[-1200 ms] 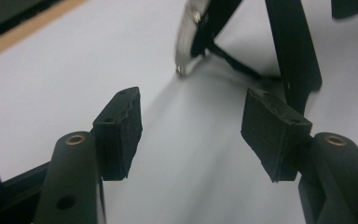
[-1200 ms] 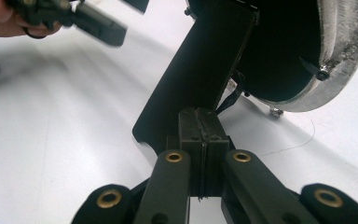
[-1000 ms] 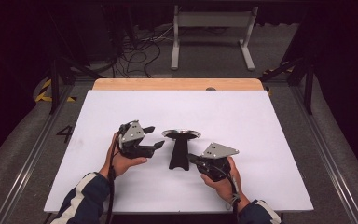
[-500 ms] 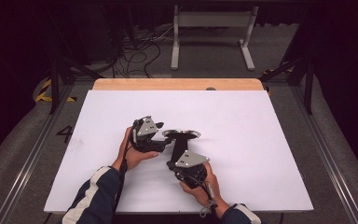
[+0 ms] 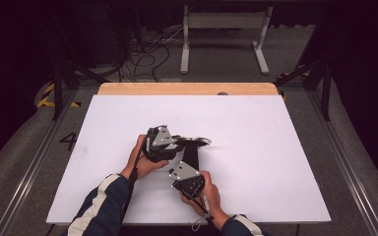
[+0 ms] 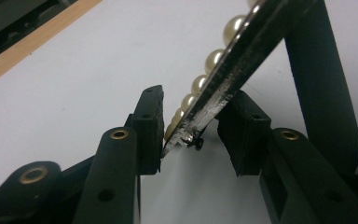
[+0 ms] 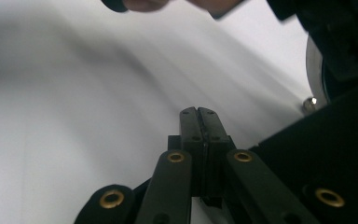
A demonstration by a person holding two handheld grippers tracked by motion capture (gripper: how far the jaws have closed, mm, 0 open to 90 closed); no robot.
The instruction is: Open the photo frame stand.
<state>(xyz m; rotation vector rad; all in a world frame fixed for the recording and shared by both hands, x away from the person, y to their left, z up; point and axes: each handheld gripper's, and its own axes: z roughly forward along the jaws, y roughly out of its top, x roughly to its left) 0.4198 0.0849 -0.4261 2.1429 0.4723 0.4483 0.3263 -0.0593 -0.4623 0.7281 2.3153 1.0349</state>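
Black on white: one display stand near the middle of the white table, its single round top plate tilted and edged with pearls. Left gripper set astride the plate's rim, jaws partly open, one pad perhaps brushing the pearl side, the other pad clearly apart from the metal; nothing clamped yet. Right gripper low beside the stand's post, jaws pressed fully together and holding nothing. Step in hand, by the look of it: taking hold of the plate at its rim. Next move likely to call for closing the left jaws squarely on the thin edge without slipping off the beads, with the stand kept from tipping, perhaps steadied by the right gripper. By count: one stand, one plate, two grippers, two hands, and five pearls in sight along the rim in the left gripper view, with more probably beyond the frame.
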